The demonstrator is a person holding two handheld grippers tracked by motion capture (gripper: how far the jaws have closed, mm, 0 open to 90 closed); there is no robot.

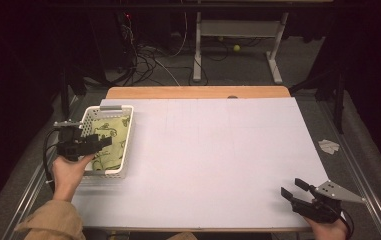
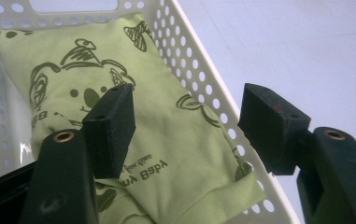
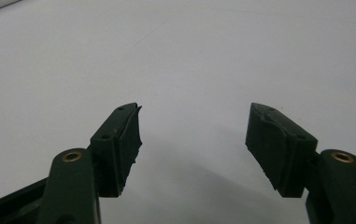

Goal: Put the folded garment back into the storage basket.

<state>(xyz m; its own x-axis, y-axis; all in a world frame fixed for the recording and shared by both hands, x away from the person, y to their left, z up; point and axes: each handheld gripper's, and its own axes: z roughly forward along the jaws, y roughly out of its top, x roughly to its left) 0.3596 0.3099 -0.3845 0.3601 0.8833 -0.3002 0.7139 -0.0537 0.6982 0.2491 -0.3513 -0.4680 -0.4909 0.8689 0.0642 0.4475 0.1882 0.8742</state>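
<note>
White sheeting covers the table, and the room beyond is lost in darkness. At the near right corner the right gripper is held with jaws wide and nothing between them; its hand is cut off by the frame edge. At the left, the left gripper is seen over the white basket, jaws spread wide astride the basket's wall, gripping nothing. A folded green cloth lies inside, its print partly hidden by one jaw. Farther off, cables and desk legs are dimly made out.
</note>
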